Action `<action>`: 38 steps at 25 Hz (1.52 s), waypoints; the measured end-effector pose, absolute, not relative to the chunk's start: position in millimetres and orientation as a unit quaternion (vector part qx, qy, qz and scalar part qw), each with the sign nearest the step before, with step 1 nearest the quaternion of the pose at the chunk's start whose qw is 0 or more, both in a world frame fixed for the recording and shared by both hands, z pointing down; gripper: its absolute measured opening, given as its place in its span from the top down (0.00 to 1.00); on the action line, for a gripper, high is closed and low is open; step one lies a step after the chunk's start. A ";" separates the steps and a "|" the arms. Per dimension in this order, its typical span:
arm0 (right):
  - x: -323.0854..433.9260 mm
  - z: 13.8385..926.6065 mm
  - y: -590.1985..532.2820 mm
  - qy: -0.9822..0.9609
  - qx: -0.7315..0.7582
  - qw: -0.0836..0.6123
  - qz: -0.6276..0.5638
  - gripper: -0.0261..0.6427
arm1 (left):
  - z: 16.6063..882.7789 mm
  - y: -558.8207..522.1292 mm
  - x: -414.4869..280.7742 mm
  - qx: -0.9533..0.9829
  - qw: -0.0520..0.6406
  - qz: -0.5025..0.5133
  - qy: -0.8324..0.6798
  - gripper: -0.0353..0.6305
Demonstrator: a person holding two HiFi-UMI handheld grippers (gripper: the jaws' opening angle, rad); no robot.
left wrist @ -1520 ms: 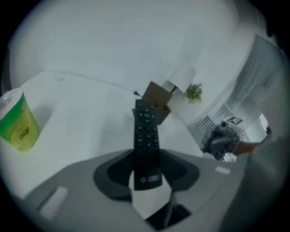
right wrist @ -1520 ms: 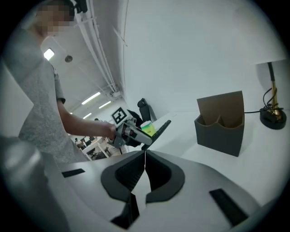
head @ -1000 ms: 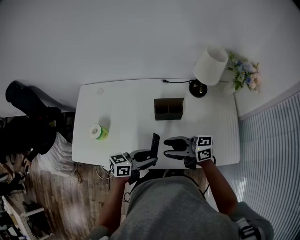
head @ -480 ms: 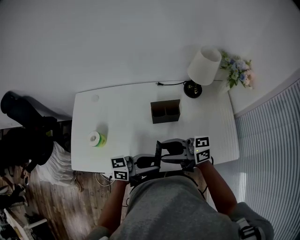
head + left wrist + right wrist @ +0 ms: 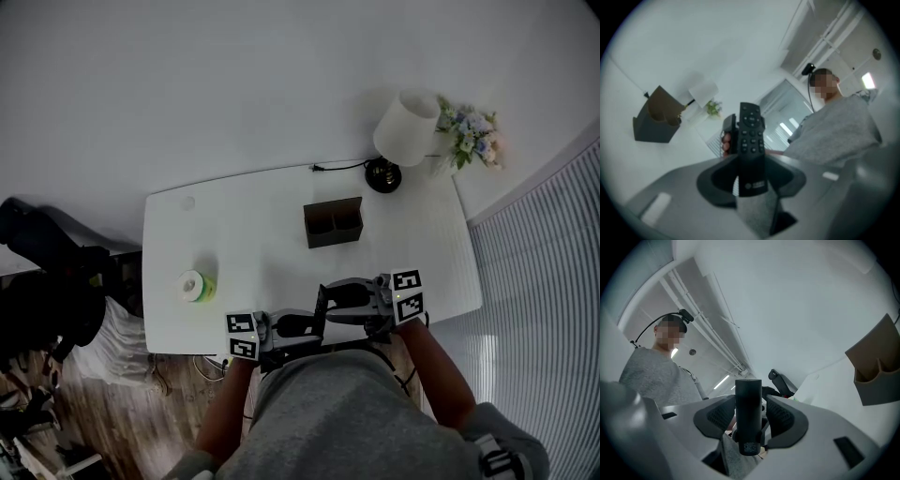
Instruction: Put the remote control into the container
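A green tape roll (image 5: 197, 285) sits at the left of the white worktop (image 5: 253, 234). Right of it, mid-worktop, stands the dark container (image 5: 334, 222), whose two side-by-side compartments show only dark interiors. Above the near edge, the left hand-held gripper (image 5: 752, 180) clamps the remote control (image 5: 751, 136) by its lower end. The remote's long axis runs away from the person, far end toward the container. The right hand-held gripper (image 5: 749, 416) straddles it, jaws closing, pads not yet pressing.

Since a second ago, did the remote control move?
Yes. The remote control has come nearer the person, farther from the container, and is now held in the left gripper.
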State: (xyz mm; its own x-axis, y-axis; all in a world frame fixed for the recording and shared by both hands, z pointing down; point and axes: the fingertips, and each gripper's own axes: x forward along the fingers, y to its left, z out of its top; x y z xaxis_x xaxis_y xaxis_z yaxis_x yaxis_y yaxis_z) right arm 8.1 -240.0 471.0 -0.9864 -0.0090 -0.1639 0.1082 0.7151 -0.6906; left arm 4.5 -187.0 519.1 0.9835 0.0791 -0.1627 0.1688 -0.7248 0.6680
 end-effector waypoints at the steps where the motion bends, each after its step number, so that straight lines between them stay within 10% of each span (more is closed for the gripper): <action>1: 5.8 471.3 -240.3 0.922 0.025 0.081 -0.379 0.64 | 519.6 -187.2 2.4 0.926 0.366 -0.061 0.071 0.68; 30: 6.7 487.0 -275.9 0.915 -0.146 0.116 -0.358 0.68 | 544.4 -231.6 -29.8 0.915 0.395 -0.074 0.037 0.68; 38: 50.6 501.1 -336.7 0.911 -0.302 0.069 -0.272 0.68 | 552.2 -260.3 -56.5 0.922 0.370 -0.074 -0.080 0.95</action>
